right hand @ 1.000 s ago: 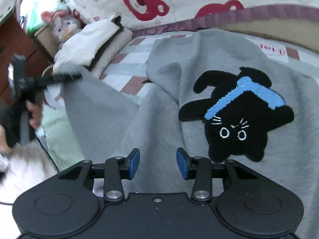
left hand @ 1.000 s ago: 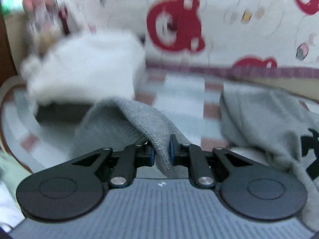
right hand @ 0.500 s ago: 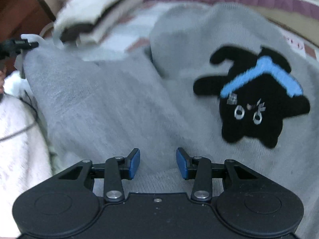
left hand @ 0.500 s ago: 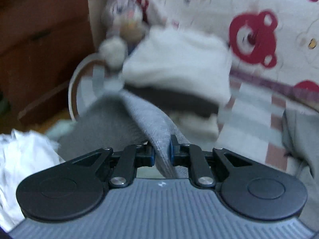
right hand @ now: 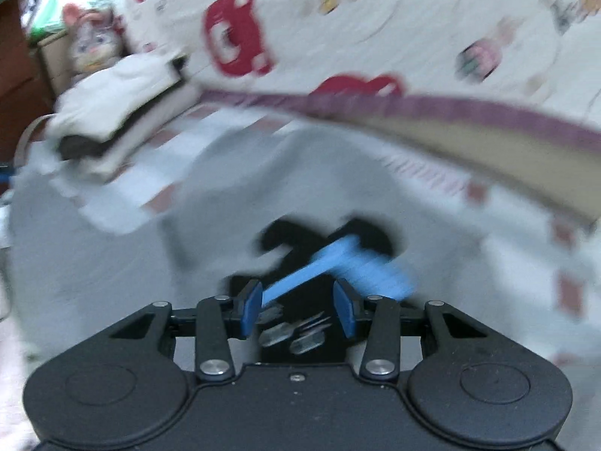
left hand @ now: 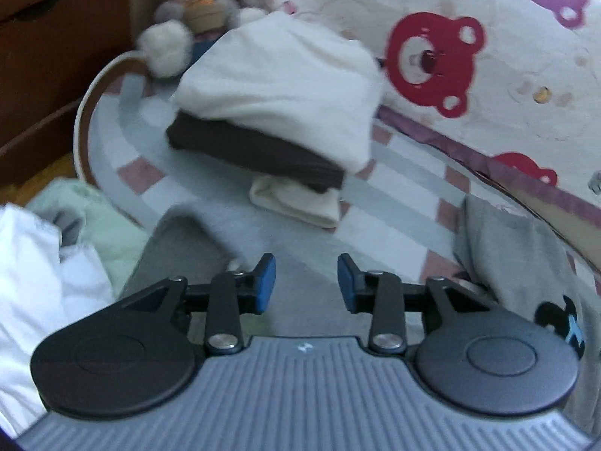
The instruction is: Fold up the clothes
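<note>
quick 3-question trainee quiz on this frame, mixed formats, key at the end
1. True or false: the left claw is clamped on the grey sweater.
2. What lies directly under the folded cream garment in the stack? A) dark brown garment B) green towel C) stuffed toy
3. Fill in: the black cat patch on the sweater wears a ___ scarf.

Key:
1. False; its pads are apart with nothing between them, and opening.
2. A, the dark brown garment.
3. Blue.
</note>
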{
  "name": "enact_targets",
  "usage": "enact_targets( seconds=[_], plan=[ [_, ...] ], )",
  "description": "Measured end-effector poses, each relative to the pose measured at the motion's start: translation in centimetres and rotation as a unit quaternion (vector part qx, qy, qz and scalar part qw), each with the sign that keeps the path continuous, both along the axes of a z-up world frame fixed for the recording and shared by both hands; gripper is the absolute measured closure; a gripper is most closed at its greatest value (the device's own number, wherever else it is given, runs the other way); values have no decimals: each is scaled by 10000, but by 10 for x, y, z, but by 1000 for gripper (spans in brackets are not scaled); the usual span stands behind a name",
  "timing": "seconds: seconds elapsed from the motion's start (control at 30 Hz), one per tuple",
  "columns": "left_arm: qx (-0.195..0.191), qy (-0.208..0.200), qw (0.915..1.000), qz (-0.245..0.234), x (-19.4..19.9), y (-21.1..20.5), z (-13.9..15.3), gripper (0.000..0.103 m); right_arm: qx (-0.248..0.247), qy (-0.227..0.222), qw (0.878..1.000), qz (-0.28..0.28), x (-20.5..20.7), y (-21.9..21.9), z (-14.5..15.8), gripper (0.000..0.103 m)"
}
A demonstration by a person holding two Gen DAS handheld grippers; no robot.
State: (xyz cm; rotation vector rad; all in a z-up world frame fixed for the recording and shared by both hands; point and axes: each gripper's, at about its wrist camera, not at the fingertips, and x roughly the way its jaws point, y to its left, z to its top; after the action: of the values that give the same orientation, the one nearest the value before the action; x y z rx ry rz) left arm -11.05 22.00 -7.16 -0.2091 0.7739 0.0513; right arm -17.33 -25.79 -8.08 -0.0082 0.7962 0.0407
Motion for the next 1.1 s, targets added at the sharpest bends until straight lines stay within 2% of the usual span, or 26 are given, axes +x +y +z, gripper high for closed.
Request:
enact_targets(
  seconds=[0.07, 0.13, 0.23, 0.3, 0.33, 0.4, 0.47, 0.5, 0.63, 0.7, 0.8, 1.0, 1.1],
  plan=[
    [209, -199, 9995, -150, 2, -17, 13, 60, -184, -64, 9997, -140, 13, -15, 5, 55],
    [120, -325, 9981, -508, 11, -40, 21, 57, -233, -192, 9991, -305, 28, -31, 8, 55],
    [-31, -206, 9931, -1152, 39, -83, 20, 57, -58, -254, 9980, -571, 56, -52, 4, 56],
    [-109, -85, 9889, -1478, 57, -113, 15, 57, 197, -110, 9969, -757, 78, -65, -4, 66],
    [-148, -11, 9867, -1617, 67, -126, 12, 57, 362, -13, 9955, -873, 88, -74, -8, 74],
    [-214, 143, 9826, -1840, 87, -149, 6, 57, 572, 143, 9927, -1056, 103, -88, -15, 81],
    [-215, 277, 9789, -2015, 104, -171, -1, 57, 558, 251, 9919, -1109, 109, -93, -21, 93],
    [-186, 331, 9774, -2078, 111, -181, -4, 56, 537, 302, 9921, -1098, 112, -97, -22, 94],
    [-108, 557, 9701, -2358, 139, -216, -21, 57, 660, 542, 9909, -1043, 116, -117, -27, 94],
    [-119, 686, 9665, -2470, 152, -229, -32, 56, 742, 675, 9895, -1043, 117, -128, -33, 89],
    [-91, 811, 9622, -2598, 169, -241, -46, 56, 725, 850, 9880, -1069, 118, -144, -43, 89],
    [-148, 998, 9601, -2607, 191, -257, -72, 56, 86, 1096, 9885, -1042, 127, -165, -45, 87],
    [-105, 1039, 9622, -2515, 203, -261, -82, 55, 17, 1166, 9890, -905, 131, -173, -40, 74]
  ],
)
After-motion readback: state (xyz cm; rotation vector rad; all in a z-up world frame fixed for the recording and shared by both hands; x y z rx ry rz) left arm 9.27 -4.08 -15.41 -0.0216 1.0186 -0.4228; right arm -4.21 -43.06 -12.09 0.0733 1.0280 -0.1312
